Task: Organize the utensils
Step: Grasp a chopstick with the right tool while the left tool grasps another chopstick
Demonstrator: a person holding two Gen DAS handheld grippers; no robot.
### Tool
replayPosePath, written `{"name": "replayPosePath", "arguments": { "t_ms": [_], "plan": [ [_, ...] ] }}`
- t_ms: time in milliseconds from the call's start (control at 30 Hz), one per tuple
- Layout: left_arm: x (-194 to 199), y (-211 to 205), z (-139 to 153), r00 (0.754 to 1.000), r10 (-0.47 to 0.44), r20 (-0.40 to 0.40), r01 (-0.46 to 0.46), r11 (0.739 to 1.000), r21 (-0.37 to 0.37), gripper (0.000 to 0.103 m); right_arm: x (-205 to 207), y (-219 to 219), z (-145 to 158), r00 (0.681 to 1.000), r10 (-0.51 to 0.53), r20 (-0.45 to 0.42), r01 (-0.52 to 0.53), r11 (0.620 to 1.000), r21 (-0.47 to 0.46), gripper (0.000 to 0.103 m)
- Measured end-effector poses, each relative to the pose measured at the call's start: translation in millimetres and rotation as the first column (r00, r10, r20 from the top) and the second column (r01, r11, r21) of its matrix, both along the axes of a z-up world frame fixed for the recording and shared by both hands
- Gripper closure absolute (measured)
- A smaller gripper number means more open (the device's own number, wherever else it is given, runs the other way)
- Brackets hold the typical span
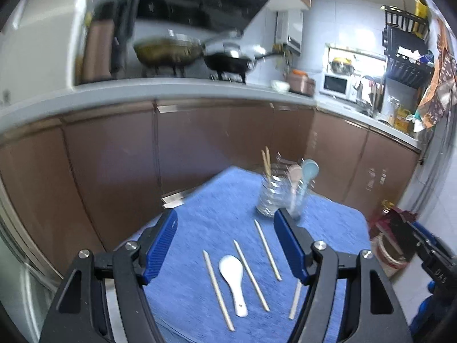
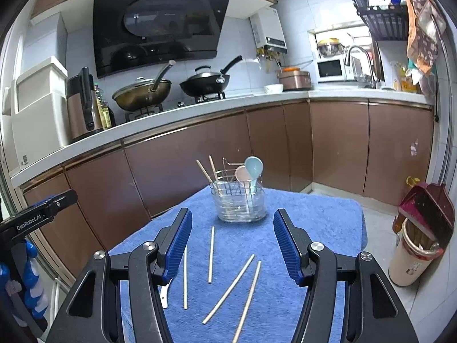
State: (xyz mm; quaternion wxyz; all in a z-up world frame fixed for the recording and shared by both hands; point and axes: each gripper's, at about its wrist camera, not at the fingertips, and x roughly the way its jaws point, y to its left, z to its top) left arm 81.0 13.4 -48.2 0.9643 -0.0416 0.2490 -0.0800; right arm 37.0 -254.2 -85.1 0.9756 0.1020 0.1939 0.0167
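Note:
A blue cloth (image 1: pixel 200 220) covers the small table. On it lie a white ceramic spoon (image 1: pixel 232 281) and several loose wooden chopsticks (image 1: pixel 251 274). At the far end stands a clear utensil holder (image 1: pixel 270 200) with two chopsticks, a pink spoon and a light blue spoon (image 1: pixel 310 168) upright in it. My left gripper (image 1: pixel 225 217) hovers open above the spoon with nothing between its pads. My right gripper (image 2: pixel 232 214) hangs open and empty over the chopsticks (image 2: pixel 228 288), short of the holder (image 2: pixel 238 204). The right gripper's left finger hides all of the spoon except its handle (image 2: pixel 165 294).
Brown cabinets (image 2: pixel 200 157) and a white counter with two woks (image 2: pixel 142 94) lie beyond the table. A bin with a red dustpan (image 2: pixel 420 228) stands on the floor at the right. The left gripper's body (image 2: pixel 37 214) shows at the left edge.

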Motion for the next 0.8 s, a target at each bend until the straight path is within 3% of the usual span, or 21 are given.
{"name": "replayPosePath", "arguments": {
  "t_ms": [167,300,567,633,800],
  "plan": [
    [34,-9,-19,0.987,-0.061,-0.152,0.048,0.995,-0.088,0.035,17,-18,-16,0.997,0.034,-0.064,-0.032,0.999,0.028,0.045],
    [69,-21,-43,0.961,-0.076,-0.266,0.045,0.992,-0.121,0.037,31,-34,-34,0.988,0.080,-0.128,-0.077,0.997,0.032,0.047],
    [149,-52,-110,0.853,-0.097,-0.513,0.031,0.990,-0.136,0.056,72,-54,-79,0.944,0.194,-0.268,-0.165,0.978,0.126,0.056],
    [165,-55,-128,0.822,-0.098,-0.561,0.016,0.989,-0.148,0.058,85,-59,-93,0.924,0.235,-0.302,-0.184,0.965,0.186,0.059],
    [192,-61,-156,0.773,-0.078,-0.629,-0.002,0.992,-0.126,0.066,119,-62,-128,0.874,0.293,-0.389,-0.196,0.943,0.270,0.070]
  ]
}}
